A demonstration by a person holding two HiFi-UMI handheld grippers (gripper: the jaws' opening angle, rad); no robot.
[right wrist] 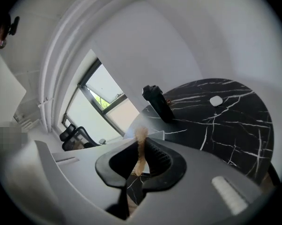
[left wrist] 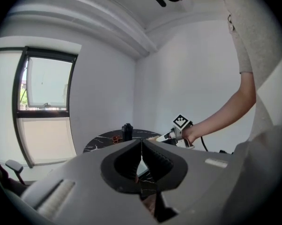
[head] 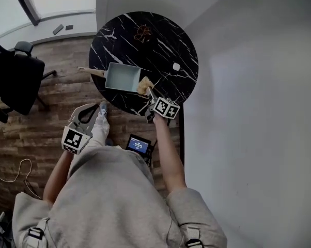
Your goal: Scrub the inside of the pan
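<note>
A square pan (head: 122,77) with a pale inside and a wooden handle sits on the near left part of the round black marble table (head: 166,45). My right gripper (head: 149,91) is shut on a tan scrubber (head: 144,85), which hangs at the pan's near right corner. In the right gripper view the scrubber (right wrist: 140,146) stands pinched between the jaws. My left gripper (head: 96,107) is off the table's near left edge, over the floor. Its jaws (left wrist: 141,162) are shut with nothing in them.
A black container (right wrist: 157,102) stands at the table's far side, with a brown tangled thing (head: 142,33) and a small white object (head: 176,66) nearby. A black chair (head: 13,81) stands at the left. A small screen device (head: 139,145) sits by the person's legs. A white wall runs along the right.
</note>
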